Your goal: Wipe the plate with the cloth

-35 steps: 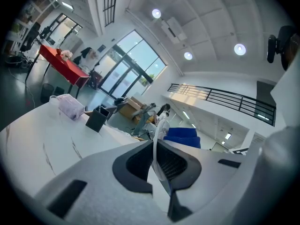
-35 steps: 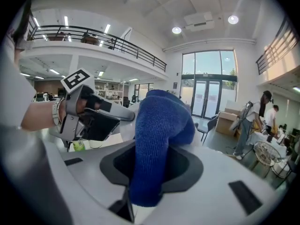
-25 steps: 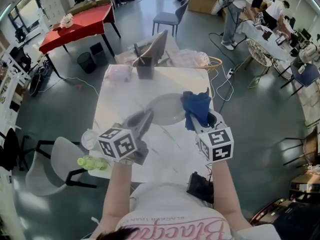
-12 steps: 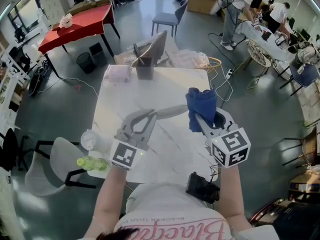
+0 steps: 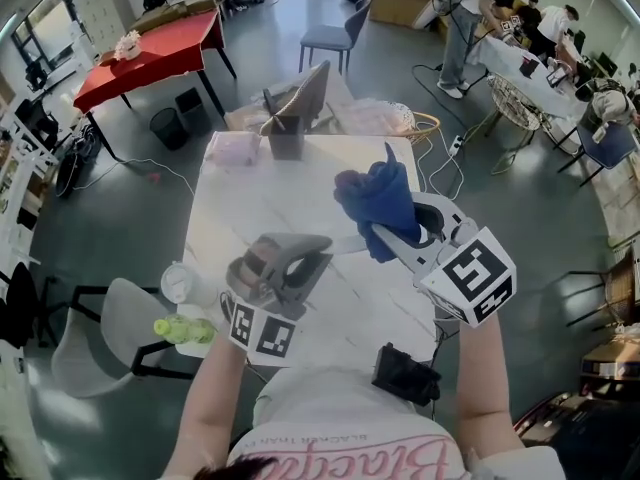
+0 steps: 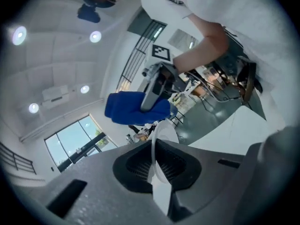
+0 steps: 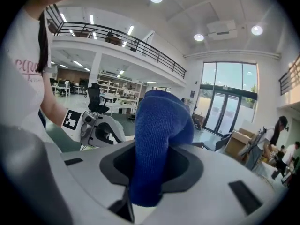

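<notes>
Blue cloth (image 5: 375, 203) clenched in raised right gripper (image 5: 384, 234), left gripper (image 5: 318, 248) pinching plate (image 6: 162, 129) edge-on

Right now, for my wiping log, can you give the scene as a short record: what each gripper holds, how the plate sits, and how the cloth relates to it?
left gripper: shut on the rim of the plate
right gripper: shut on the blue cloth
plate: tipped on edge, held above the white table
cloth and plate: close beside each other; contact cannot be told

Plate (image 6: 161, 191) edge-on between clamped jaws
</notes>
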The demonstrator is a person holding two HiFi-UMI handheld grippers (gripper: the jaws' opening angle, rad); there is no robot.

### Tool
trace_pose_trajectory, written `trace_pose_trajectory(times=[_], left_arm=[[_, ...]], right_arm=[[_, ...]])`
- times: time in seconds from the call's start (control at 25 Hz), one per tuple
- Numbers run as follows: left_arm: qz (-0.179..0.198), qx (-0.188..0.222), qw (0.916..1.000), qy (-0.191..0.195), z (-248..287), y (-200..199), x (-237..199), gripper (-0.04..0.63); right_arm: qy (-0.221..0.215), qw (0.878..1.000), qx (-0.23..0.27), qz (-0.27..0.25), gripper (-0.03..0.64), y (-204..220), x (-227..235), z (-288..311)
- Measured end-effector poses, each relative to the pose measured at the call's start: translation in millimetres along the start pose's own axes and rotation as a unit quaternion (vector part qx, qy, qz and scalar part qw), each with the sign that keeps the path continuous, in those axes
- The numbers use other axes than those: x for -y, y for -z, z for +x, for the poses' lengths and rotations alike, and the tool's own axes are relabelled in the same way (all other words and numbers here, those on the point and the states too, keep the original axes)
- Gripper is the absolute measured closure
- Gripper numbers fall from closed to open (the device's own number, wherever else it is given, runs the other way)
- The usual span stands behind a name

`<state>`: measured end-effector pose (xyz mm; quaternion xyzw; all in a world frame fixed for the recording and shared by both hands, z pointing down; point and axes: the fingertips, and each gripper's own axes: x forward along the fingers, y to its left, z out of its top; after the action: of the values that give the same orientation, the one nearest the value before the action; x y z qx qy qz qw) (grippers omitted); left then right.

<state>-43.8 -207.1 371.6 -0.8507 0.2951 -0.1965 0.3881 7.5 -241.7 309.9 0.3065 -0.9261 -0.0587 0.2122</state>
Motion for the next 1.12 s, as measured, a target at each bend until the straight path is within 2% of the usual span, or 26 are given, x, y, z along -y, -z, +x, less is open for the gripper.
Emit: trace_pose_trajectory(times=[0.16, 0.32, 0.44, 0.56, 1.12], left_arm=[[0.049, -0.008, 0.9988, 0.007, 0.9, -3.1, 6.6, 0.577], [0.084, -0.013, 0.9963, 0.007, 1.8, -5.2, 7.2, 0.577], [0.116, -0.017, 0.993, 0.016, 0.4, -4.4, 13.6, 0.577], [0.131, -0.019, 0.9911, 0.019, -2.7, -3.5, 15.7, 0.577], [0.15, -0.008, 0.9886, 0.008, -8.2, -12.5, 12.7, 0.577]], right_arm=[[-0.061, 0.997, -0.023, -0.033, 0.5, -6.9, -25.4, 9.8], [-0.094, 0.993, -0.059, -0.029, 0.501, 7.5, -41.1, 19.0], [-0.093, 0.992, -0.08, -0.018, 0.5, 23.0, -39.5, 22.2], [-0.089, 0.991, -0.095, -0.005, 0.5, 34.5, -35.2, 24.6], [-0.035, 0.981, -0.189, 0.025, 0.5, 108.2, 12.3, 49.7]])
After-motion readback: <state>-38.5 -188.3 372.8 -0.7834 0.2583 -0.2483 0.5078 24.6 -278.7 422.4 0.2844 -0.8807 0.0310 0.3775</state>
